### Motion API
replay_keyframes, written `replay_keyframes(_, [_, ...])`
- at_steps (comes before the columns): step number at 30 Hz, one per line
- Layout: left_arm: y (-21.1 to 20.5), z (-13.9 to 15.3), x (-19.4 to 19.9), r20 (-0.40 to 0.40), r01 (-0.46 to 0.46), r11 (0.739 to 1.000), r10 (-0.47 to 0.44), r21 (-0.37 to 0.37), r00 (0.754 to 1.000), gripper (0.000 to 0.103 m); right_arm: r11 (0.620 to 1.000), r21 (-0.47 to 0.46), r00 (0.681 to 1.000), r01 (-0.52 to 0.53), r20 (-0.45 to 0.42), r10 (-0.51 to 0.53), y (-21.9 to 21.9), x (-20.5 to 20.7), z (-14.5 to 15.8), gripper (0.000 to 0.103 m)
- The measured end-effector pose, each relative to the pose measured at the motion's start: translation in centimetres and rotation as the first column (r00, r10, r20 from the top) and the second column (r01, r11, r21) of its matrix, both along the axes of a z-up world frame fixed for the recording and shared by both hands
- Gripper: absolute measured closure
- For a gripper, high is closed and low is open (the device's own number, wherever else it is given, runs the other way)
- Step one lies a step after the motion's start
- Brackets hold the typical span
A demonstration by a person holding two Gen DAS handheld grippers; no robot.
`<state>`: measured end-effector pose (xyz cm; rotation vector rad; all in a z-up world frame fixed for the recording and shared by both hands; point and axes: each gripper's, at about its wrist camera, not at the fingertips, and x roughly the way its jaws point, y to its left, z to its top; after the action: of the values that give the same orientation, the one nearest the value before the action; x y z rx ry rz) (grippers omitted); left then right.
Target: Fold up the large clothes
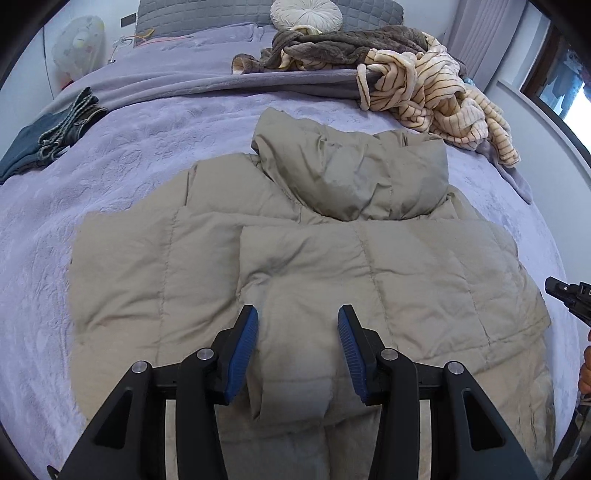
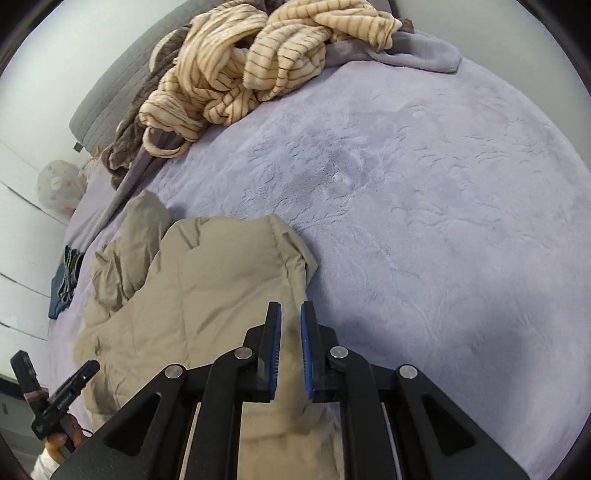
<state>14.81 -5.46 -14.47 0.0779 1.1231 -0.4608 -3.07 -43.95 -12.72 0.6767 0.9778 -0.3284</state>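
Observation:
A beige puffer jacket (image 1: 332,266) lies spread on the lilac bed blanket (image 1: 140,155), with its hood (image 1: 354,173) toward the far side. My left gripper (image 1: 299,314) has a thick rolled fold of the jacket's near hem between its blue pads, and the pads press against it. In the right wrist view the jacket (image 2: 207,288) lies at the left. My right gripper (image 2: 291,310) is nearly closed, pinching the jacket's right edge between its pads. The right gripper's tip (image 1: 569,299) shows at the edge of the left wrist view. The left gripper (image 2: 55,391) and a hand show at the bottom left of the right wrist view.
A cream striped garment (image 1: 436,92) and a brown fleece (image 1: 332,44) are heaped at the far right of the bed. Folded jeans (image 1: 48,136) lie at the far left. A round cushion (image 1: 306,13) rests by the grey headboard. Bare blanket (image 2: 424,221) stretches to the right of the jacket.

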Motion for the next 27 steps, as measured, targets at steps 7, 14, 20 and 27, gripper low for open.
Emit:
replay_keyframes(7, [1.3, -3.2, -1.2, -0.035, -0.039, 0.998, 0.040, 0.044, 0.999, 0.055, 0.993, -0.030, 0.988, -0.111, -0.114, 0.106, 3.8, -0.5, -3.9, 0.095])
replay_keyframes(14, [1.8, -3.4, -1.3, -0.028, -0.041, 0.998, 0.042, 0.053, 0.999, 0.055, 0.991, -0.053, 0.985, -0.125, -0.122, 0.118, 3.9, -0.1, -4.8, 0.097])
replay_keyframes(20, [3.7, -1.6, -2.0, -0.061, -0.095, 0.991, 0.101, 0.090, 0.993, 0.055, 0.995, -0.026, 0.984, -0.092, -0.152, 0.087, 3.9, -1.7, -2.9, 0.092])
replay_keyframes(27, [4.3, 0.9, -4.7, -0.107, -0.090, 0.988, 0.104, 0.127, 0.989, 0.055, 0.997, 0.044, 0.982, -0.071, -0.172, 0.078, 5.2, -3.9, -0.9, 0.092])
